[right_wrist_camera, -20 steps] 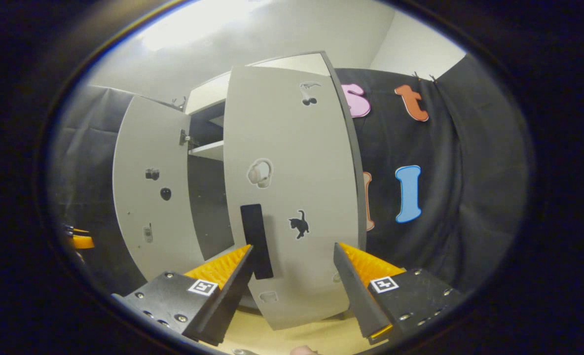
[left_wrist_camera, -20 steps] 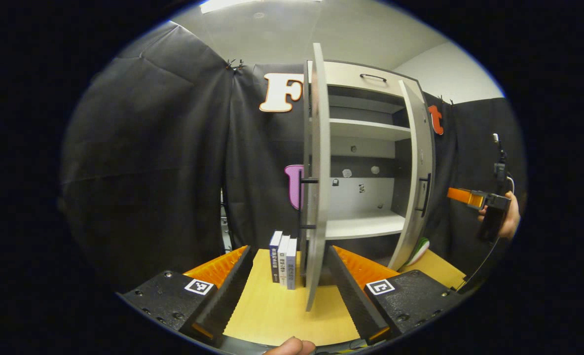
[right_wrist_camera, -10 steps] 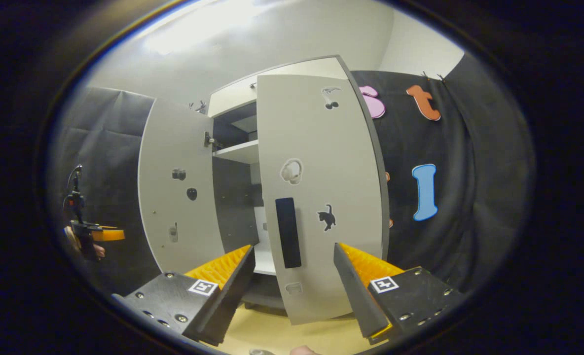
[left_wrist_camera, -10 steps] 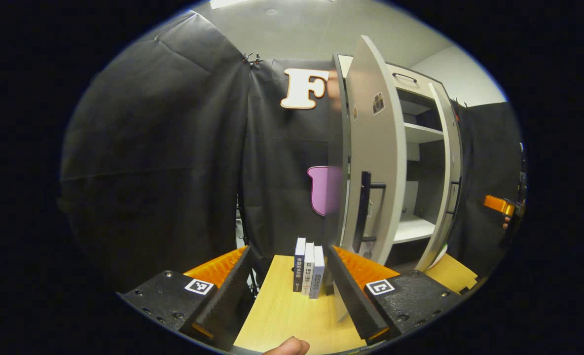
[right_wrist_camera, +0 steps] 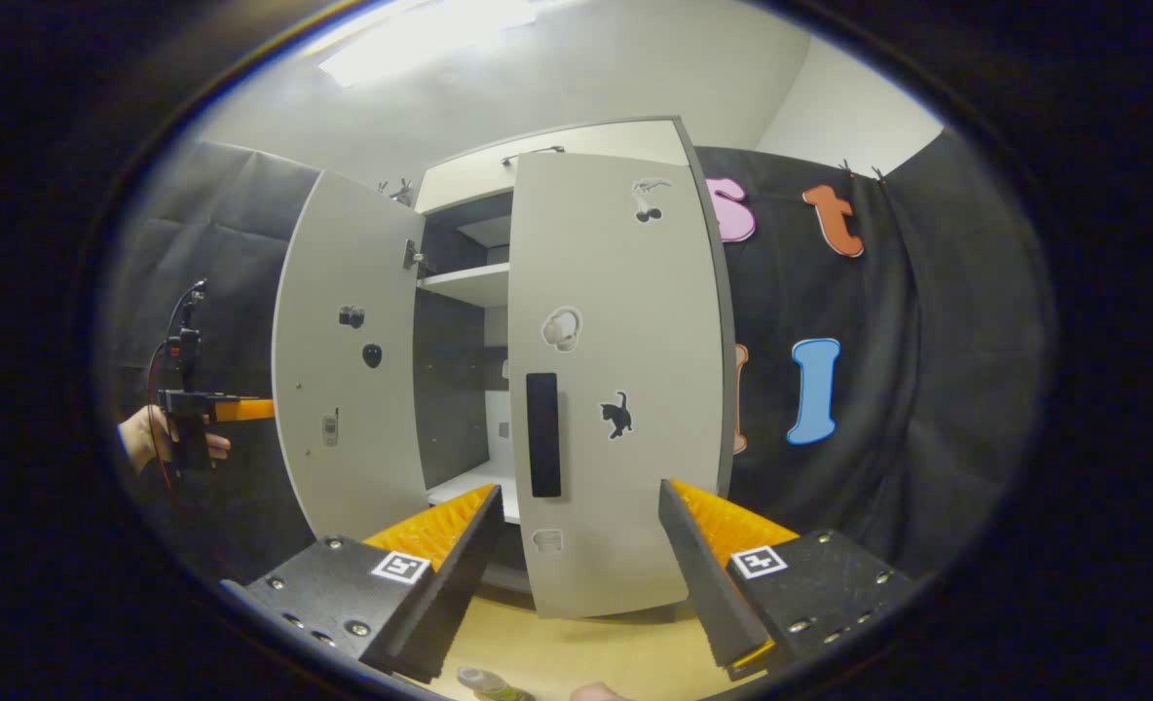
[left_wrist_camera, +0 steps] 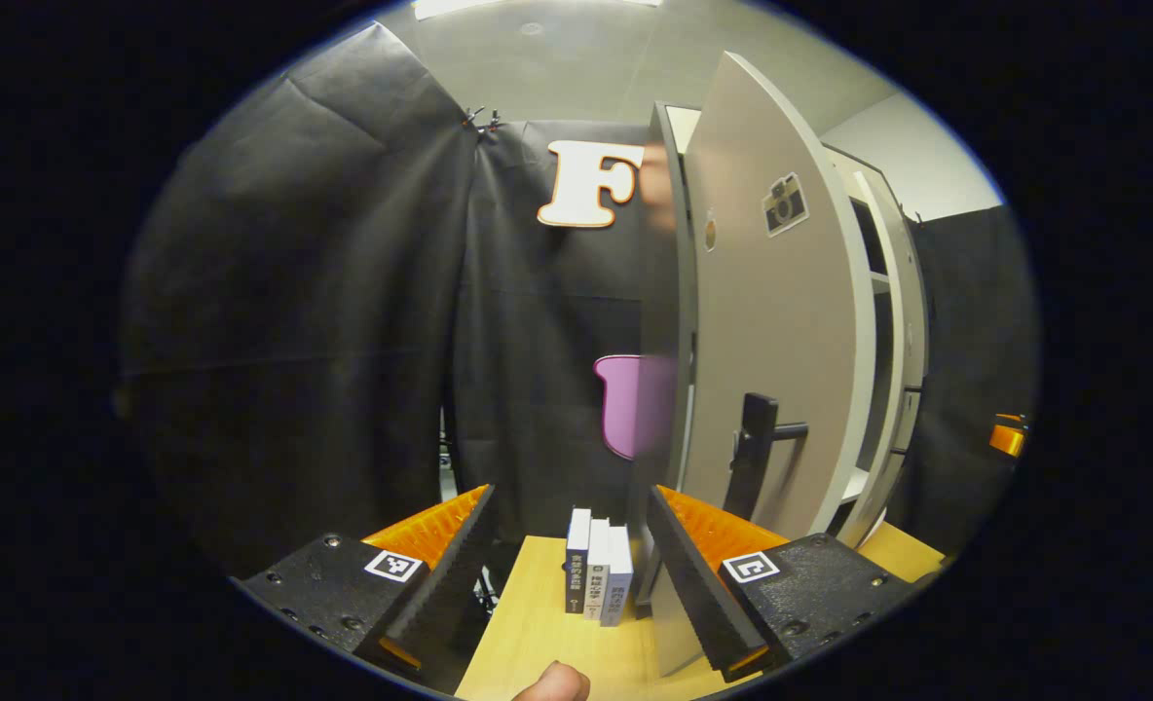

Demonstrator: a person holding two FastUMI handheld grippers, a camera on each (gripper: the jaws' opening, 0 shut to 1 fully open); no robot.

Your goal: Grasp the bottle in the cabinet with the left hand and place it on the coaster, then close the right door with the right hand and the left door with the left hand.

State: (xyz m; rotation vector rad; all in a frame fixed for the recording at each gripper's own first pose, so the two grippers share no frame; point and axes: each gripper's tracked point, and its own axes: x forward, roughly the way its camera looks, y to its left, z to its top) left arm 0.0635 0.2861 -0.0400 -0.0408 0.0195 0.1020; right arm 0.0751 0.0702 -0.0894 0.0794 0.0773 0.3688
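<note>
A pale cabinet [right_wrist_camera: 576, 166] is standing on a wooden tabletop [left_wrist_camera: 547, 633], its right door [right_wrist_camera: 620, 389] nearly shut and its left door [left_wrist_camera: 781, 360] swinging ajar. The left gripper [left_wrist_camera: 567, 574] and right gripper [right_wrist_camera: 576, 574] are both hovering with fingers apart, gripping nothing. The bottle's [right_wrist_camera: 487, 682] top is peeking up at the tabletop's near edge.

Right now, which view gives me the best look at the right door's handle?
The right gripper view: the right door faces the camera, and its black handle stands out against the pale panel. In the left gripper view, that door shows only as a thin edge past the left door, its handle barely discernible.
</note>
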